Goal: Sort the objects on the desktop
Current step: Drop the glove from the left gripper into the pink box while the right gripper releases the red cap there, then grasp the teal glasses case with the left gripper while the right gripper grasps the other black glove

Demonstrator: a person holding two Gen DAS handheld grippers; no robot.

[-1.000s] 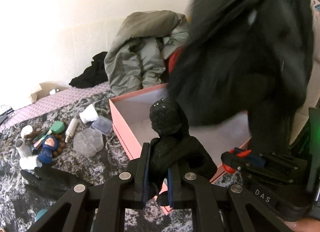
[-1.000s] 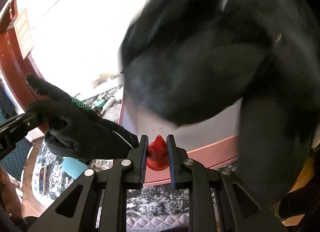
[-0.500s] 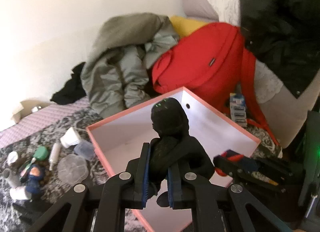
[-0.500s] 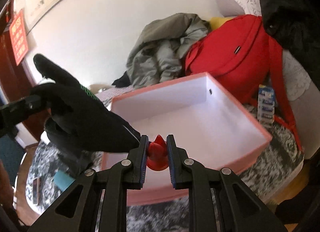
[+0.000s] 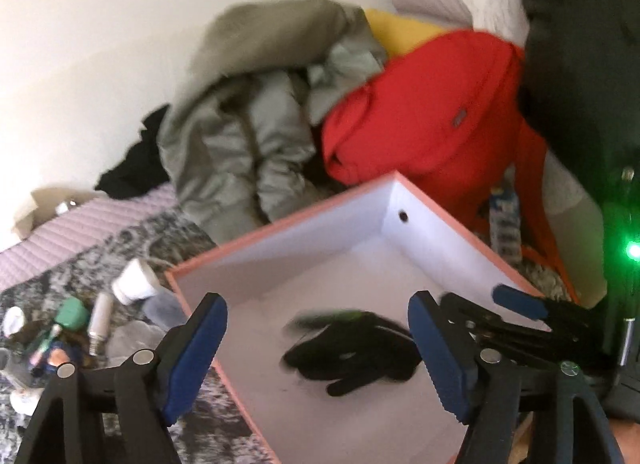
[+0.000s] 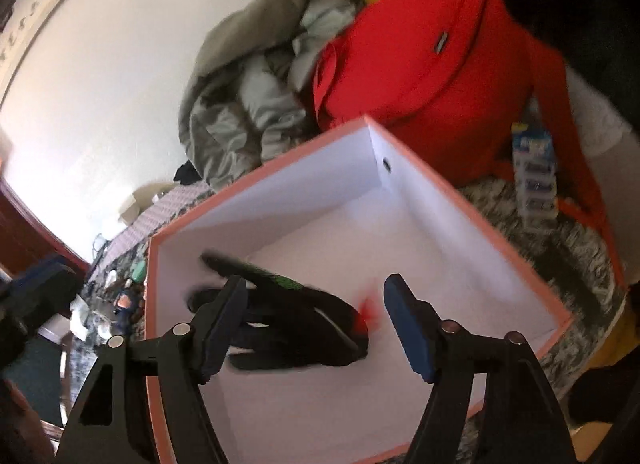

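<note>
My left claw (image 5: 318, 338): released, above the box (image 5: 288, 224).
My right claw (image 6: 314, 324): released too.
Black glove (image 6: 292, 324): inside box.
Red piece (image 6: 366, 312): at glove's 3 o'clock.

black glove (image 6: 296, 324) | lying flat (blurred) | inside pink box (image 6: 472, 208)

left wrist: above box (image 5: 360, 224), close | right wrist: same box (image 6: 400, 192)
</note>
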